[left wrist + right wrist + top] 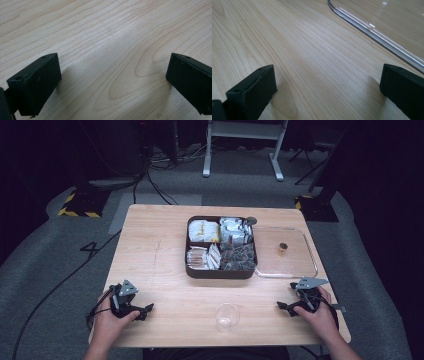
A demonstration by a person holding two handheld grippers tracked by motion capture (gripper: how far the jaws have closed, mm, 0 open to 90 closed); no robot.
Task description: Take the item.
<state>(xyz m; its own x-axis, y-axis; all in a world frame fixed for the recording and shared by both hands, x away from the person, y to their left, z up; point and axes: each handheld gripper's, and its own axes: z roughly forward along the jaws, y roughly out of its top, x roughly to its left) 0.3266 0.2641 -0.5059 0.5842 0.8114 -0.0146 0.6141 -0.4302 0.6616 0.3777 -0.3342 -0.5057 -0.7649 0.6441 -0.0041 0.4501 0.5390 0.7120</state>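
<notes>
While both hands rest at the near table [160,270] edge, I've got the left gripper [142,310] and right gripper [285,306] w/ jaws wide apart, nothing between, likely parked before a reach. Clear cup [227,317] stands upright between them, near edge, closest to hand. Compartment box [220,271] of packets sits mid-table, its clear lid [286,251] touching its right side, prob. off for access. No readable labels; packets too small.

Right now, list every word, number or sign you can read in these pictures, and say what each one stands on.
"4": a large black figure marked on the grey floor, left of the light wooden table.
Print on the wrapped packets in the dark brown four-part tray: too small and blurred to read.
Clear plastic cup and clear plastic lid: no text visible.
</notes>
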